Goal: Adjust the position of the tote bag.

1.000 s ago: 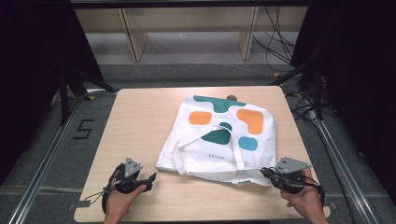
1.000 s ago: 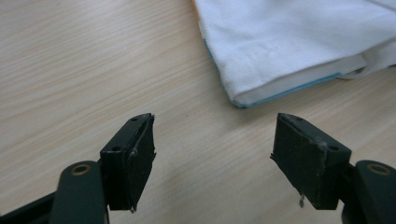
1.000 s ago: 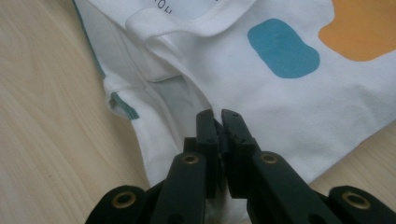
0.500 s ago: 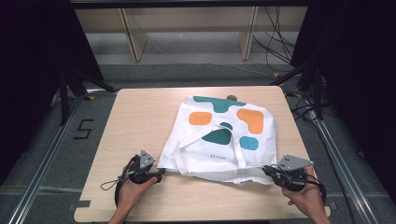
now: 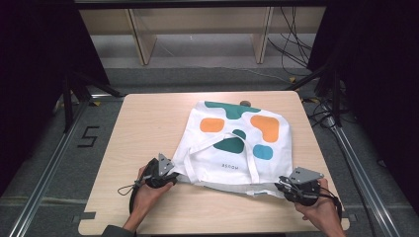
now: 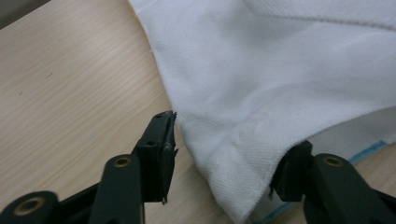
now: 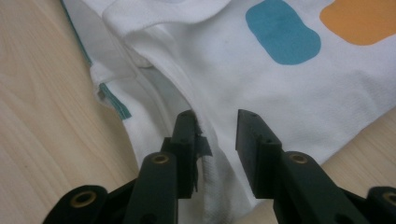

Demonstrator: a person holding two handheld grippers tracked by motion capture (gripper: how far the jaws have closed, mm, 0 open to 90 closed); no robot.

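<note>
Fingers spread on both grippers, left gripper (image 6: 224, 158) and right gripper (image 7: 217, 154) straddling tote bag (image 5: 237, 143) corners

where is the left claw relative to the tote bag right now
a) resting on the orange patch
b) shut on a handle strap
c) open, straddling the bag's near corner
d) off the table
c: in the left gripper view the left claw has its jaws apart, with the white corner of the tote bag lying between them.
</note>
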